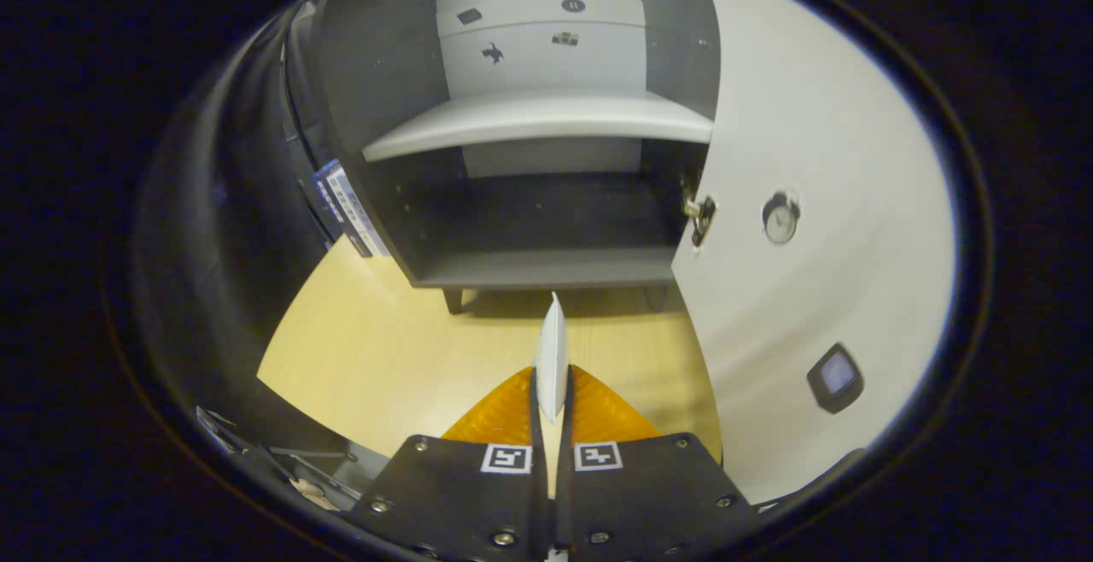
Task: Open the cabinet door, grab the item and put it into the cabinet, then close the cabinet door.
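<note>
While the cabinet (546, 272) stands far ahead with its door (811, 229) swung open at right, the gripper (552, 391) pinches a thin, flat white item (552, 357) edge-on between both fingers.

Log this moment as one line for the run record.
door: open | hand-held gripper: shut on thin white item | cabinet: just ahead | lower shelf: bare

Claw (551, 391) closed — fingers nearly touching.

Matt grey cabinet (546, 267); glossy white door (820, 118) with metal hinge (700, 213); pale wood-grain table (384, 357).
</note>
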The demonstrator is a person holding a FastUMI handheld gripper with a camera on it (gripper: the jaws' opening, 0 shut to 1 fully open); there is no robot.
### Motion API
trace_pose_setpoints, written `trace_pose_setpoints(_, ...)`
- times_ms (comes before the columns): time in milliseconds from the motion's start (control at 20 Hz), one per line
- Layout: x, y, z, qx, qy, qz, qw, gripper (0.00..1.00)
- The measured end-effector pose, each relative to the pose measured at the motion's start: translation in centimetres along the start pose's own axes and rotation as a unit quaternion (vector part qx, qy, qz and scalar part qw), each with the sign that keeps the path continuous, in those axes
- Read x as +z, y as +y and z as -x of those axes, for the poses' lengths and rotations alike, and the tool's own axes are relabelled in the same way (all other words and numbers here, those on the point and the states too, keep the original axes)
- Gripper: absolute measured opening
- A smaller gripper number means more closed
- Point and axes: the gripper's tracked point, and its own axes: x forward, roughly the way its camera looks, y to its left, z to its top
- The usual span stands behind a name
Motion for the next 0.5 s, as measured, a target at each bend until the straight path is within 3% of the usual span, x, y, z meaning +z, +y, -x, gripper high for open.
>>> trace_pose_setpoints(500,13.4,3.1,5.4,0.036,-0.121,-0.012,0.992,0.04)
